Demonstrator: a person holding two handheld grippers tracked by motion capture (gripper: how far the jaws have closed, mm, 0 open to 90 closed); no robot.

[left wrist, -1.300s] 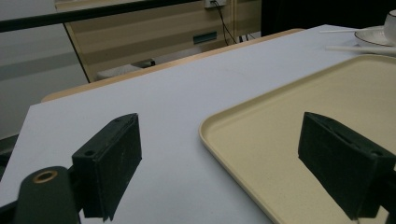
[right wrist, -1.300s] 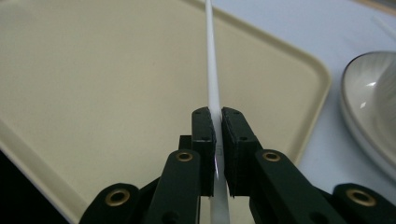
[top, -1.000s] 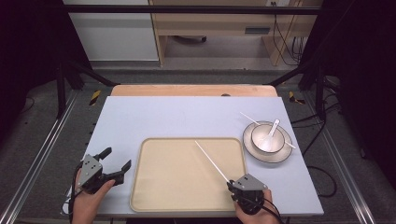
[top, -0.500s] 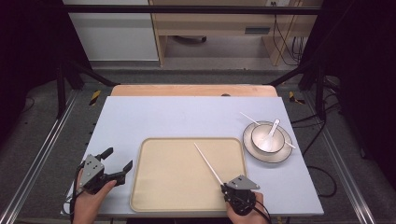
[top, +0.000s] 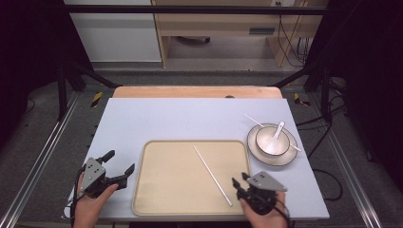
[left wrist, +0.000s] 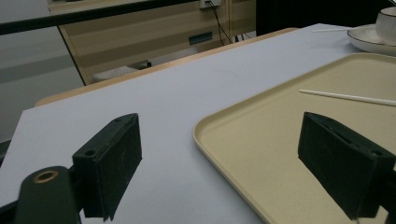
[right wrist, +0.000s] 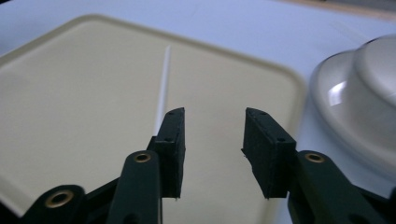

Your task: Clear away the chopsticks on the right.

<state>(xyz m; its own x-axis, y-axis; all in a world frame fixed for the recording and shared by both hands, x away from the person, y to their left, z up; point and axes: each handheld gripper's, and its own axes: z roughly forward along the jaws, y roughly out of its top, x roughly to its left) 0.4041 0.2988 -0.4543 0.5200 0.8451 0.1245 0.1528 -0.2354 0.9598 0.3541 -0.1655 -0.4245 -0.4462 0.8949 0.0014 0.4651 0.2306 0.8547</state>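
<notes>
The thin white chopstick (top: pixel 212 175) lies slantwise on the flat beige rectangular tray (top: pixel 157 190), its near end toward the tray's front right corner. My right gripper (top: pixel 242 184) sits just beside that end at the table's front edge. Its jaws have just been opening; they stand apart with nothing between them, and in the right gripper view the chopstick (right wrist: pixel 162 93) runs away past the outside of one jaw, not held.

My left gripper (top: pixel 119 168) is at the front left corner of the pale blue table (top: pixel 180 118), just off the tray's left side, jaws spread wide and released, gripping nothing.

Toward the table's right edge, just beyond the tray's far right corner, stands a round grey-white saucer (top: pixel 287 154) with a white bowl (top: pixel 266 140) on it. A white spoon (top: pixel 277 130) rests in the bowl, and a second white chopstick (top: pixel 253 119) lies across the saucer behind the bowl.

Nothing lies between my right jaws and the tray's chopstick.

Counted: two chopsticks, one tray, one saucer, one bowl, one spoon, two grippers.
</notes>
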